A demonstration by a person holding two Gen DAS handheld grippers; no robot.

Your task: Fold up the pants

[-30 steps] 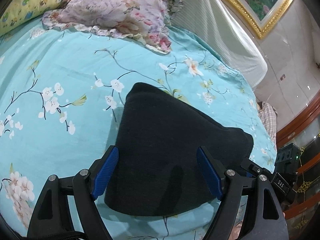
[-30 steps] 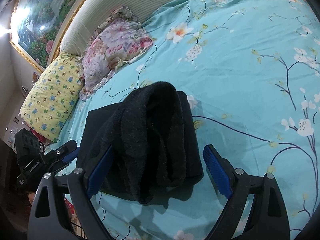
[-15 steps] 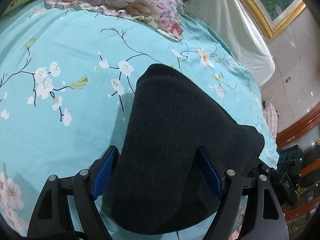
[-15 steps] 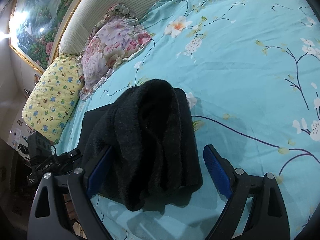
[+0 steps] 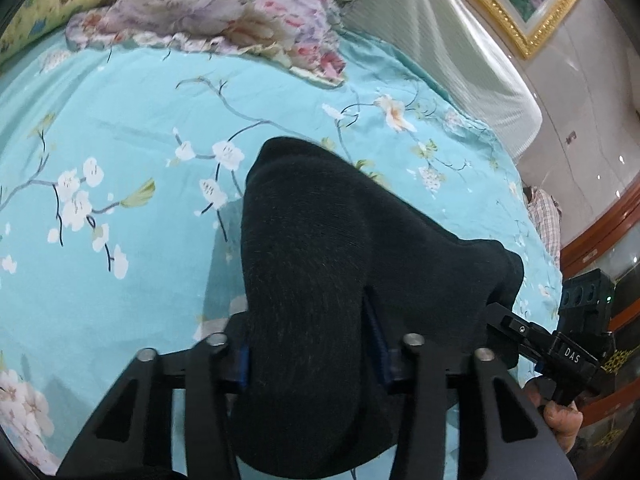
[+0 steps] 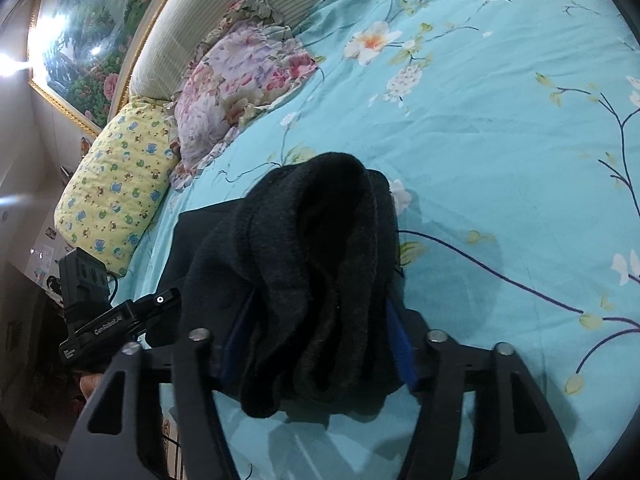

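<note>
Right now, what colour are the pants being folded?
Black, a fuzzy knit; the pants show best in the right wrist view.

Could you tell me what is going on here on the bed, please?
A person is folding black pants on a bed with a turquoise floral sheet, holding a gripper in each hand. The jaws of both the left gripper and the right gripper have just been closing, and each now pinches a bunched end of the fabric. Two pillows lie by the headboard.
</note>
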